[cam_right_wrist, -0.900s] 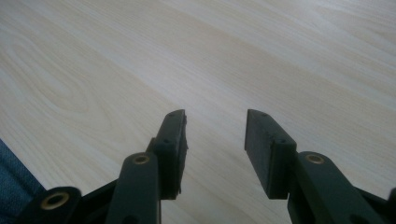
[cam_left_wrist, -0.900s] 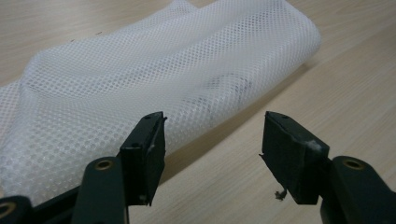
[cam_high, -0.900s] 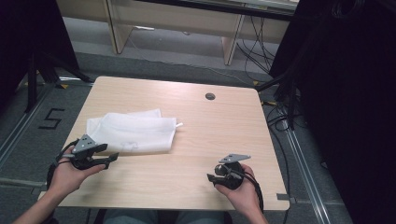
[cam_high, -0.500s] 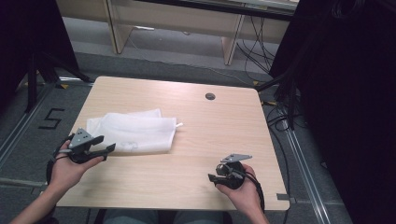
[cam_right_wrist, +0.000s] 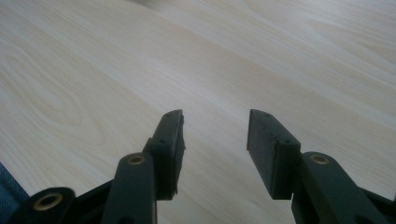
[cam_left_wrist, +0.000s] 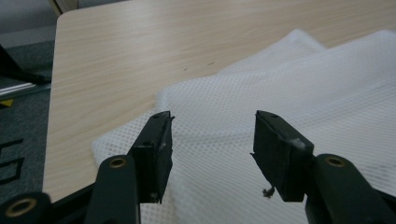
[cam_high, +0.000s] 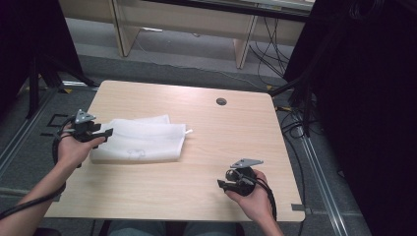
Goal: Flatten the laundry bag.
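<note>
A folded white mesh cloth (cam_high: 142, 141) lies on the left half of the light wooden table (cam_high: 221, 132). My left gripper (cam_high: 104, 135) hovers at the cloth's left end, jaws pointing right over its edge. In the left gripper view the left gripper (cam_left_wrist: 212, 123) stands open just above the mesh cloth (cam_left_wrist: 303, 84), with nothing pinched between its pads. My right gripper (cam_high: 221, 185) rests low near the table's front right, pointing left. In the right gripper view the right gripper (cam_right_wrist: 215, 119) is open over bare wood (cam_right_wrist: 140, 60).
A small dark cable hole (cam_high: 221, 102) sits in the table near its far edge. Cables and dark stands (cam_high: 300, 118) crowd the floor to the right, and a wooden desk frame (cam_high: 123, 29) stands beyond the table.
My left gripper has moved away from the person along the cloth's left end, from the front corner toward the far one. The right gripper has stayed in place.
</note>
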### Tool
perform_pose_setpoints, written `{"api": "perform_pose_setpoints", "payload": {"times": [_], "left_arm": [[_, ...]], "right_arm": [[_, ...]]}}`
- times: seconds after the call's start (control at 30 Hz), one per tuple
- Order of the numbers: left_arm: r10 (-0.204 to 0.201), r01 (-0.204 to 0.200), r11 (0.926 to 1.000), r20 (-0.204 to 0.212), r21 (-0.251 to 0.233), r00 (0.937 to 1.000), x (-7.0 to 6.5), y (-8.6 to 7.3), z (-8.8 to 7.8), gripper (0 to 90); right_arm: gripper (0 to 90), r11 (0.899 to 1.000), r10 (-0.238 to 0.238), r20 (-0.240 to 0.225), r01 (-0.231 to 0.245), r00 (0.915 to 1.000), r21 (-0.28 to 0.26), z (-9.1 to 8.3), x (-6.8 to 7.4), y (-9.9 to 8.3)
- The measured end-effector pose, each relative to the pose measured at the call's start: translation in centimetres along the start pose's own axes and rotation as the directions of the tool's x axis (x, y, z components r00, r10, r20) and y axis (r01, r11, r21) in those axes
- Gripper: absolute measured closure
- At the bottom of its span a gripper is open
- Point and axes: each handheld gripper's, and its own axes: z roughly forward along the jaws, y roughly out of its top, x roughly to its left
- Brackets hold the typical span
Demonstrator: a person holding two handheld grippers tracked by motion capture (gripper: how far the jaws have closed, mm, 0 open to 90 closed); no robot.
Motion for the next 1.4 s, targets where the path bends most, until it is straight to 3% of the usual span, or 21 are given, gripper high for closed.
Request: {"api": "perform_pose_setpoints", "payload": {"times": [0.1, 0.17, 0.2, 0.27, 0.3, 0.43, 0.57, 0.6, 0.67, 0.7, 0.73, 0.77, 0.83, 0.9, 1.0, 1.1, 1.17, 1.23, 1.3, 1.37, 1.4], "left_arm": [[-0.01, 0.011, 0.9989, -0.023, 0.045, 0.9997, 0.8, 0.2, 1.5, 47.4], [-0.015, 0.017, 0.9974, -0.026, 0.071, 0.9995, 1.3, 0.1, 2.4, 47.9], [-0.019, 0.021, 0.9968, -0.02, 0.078, 0.9996, 1.4, 0.0, 2.7, 47.9], [-0.066, 0.066, 0.9934, -0.006, 0.093, 0.9978, 1.7, -0.1, 3.1, 48.2], [-0.084, 0.083, 0.992, 0.0, 0.094, 0.9965, 1.8, -0.2, 3.3, 48.2], [-0.09, 0.09, 0.9899, -0.003, 0.11, 0.9959, 2.0, -0.5, 4.2, 48.3], [-0.075, 0.075, 0.9878, -0.005, 0.136, 0.9972, 1.7, -0.8, 5.0, 51.3], [-0.061, 0.062, 0.9876, -0.01, 0.144, 0.9981, 1.5, -0.8, 5.1, 52.7], [-0.011, 0.014, 0.9853, -0.019, 0.17, 0.9998, 1.3, -0.7, 5.2, 55.4], [0.001, 0.002, 0.9883, -0.023, 0.152, 0.9997, 1.1, -0.8, 5.4, 58.6], [0.012, -0.008, 0.9869, -0.023, 0.161, 0.9997, 0.9, -0.8, 5.5, 60.5], [0.044, -0.039, 0.9778, -0.021, 0.206, 0.9988, 0.9, -0.7, 5.3, 62.3], [0.074, -0.068, 0.9765, -0.022, 0.204, 0.997, 0.7, -0.7, 5.5, 67.0], [0.074, -0.069, 0.9781, -0.019, 0.196, 0.9971, 0.6, -0.8, 5.6, 68.6], [0.076, -0.069, 0.9703, -0.022, 0.232, 0.9969, 0.3, -0.6, 5.5, 71.4], [0.07, -0.061, 0.9703, -0.032, 0.234, 0.997, 0.0, -0.6, 5.4, 73.0], [0.048, -0.04, 0.9758, -0.033, 0.215, 0.9983, -0.2, -0.7, 5.6, 73.3], [0.054, -0.046, 0.9732, -0.03, 0.225, 0.9981, -0.4, -0.7, 5.5, 73.8], [0.051, -0.04, 0.9722, -0.041, 0.231, 0.9978, -0.6, -0.7, 5.4, 74.5], [0.051, -0.041, 0.9727, -0.039, 0.228, 0.9979, -0.8, -0.7, 5.4, 77.4], [0.047, -0.037, 0.9732, -0.04, 0.227, 0.9981, -1.0, -0.8, 5.3, 78.8]], "right_arm": [[56.6, 0.999, -0.032, 0.007, 0.032, 0.9995, -0.018, 0.1, -0.2, 0.0], [56.6, 1.0, -0.017, 0.002, 0.017, 0.9999, -0.009, 0.0, -0.1, 0.0], [56.5, 0.998, -0.049, 0.006, 0.05, 0.9988, -0.025, 0.0, -0.2, 0.0], [56.4, 0.999, -0.042, 0.003, 0.042, 0.9991, -0.02, 0.0, -0.1, 0.0], [56.4, 1.0, 0.0, -0.007, 0.0, 1.0, 0.001, -0.2, 0.2, 0.0], [56.4, 1.0, -0.019, -0.003, 0.019, 0.9998, -0.015, -0.2, 0.0, 0.0], [56.3, 1.0, -0.001, -0.011, 0.001, 0.9999, -0.026, 0.0, 0.2, -0.1], [56.3, 0.998, -0.047, 0.0, 0.047, 0.9989, -0.038, 0.2, 0.0, -0.1], [56.3, 1.0, -0.01, -0.013, 0.01, 0.9999, -0.006, 0.0, 0.4, 0.0], [56.3, 0.999, -0.051, -0.004, 0.051, 0.9987, -0.016, 0.1, 0.1, 0.0], [56.3, 1.0, -0.021, -0.012, 0.021, 0.9997, -0.002, 0.0, 0.4, 0.0], [56.3, 1.0, -0.008, -0.014, 0.009, 0.9999, 0.007, 0.0, 0.5, 0.0], [56.3, 1.0, -0.026, -0.012, 0.026, 0.9996, -0.005, 0.1, 0.4, 0.0], [56.3, 0.999, -0.032, -0.01, 0.032, 0.9994, -0.008, 0.1, 0.3, 0.0], [56.3, 0.999, -0.049, -0.003, 0.049, 0.9988, -0.013, 0.1, 0.1, -0.1], [56.2, 1.0, -0.025, -0.009, 0.025, 0.9996, -0.002, 0.0, 0.3, 0.0], [56.3, 1.0, -0.01, -0.012, 0.01, 0.9999, 0.002, 0.0, 0.3, 0.0], [56.2, 1.0, -0.011, -0.012, 0.011, 0.9999, 0.002, 0.0, 0.3, 0.0], [56.2, 0.998, -0.057, -0.003, 0.057, 0.9984, -0.019, 0.2, 0.1, 0.0], [56.2, 1.0, -0.03, -0.008, 0.03, 0.9995, -0.006, 0.1, 0.3, 0.0], [56.2, 0.999, -0.051, -0.003, 0.05, 0.9987, -0.015, 0.2, 0.1, 0.0]]}}
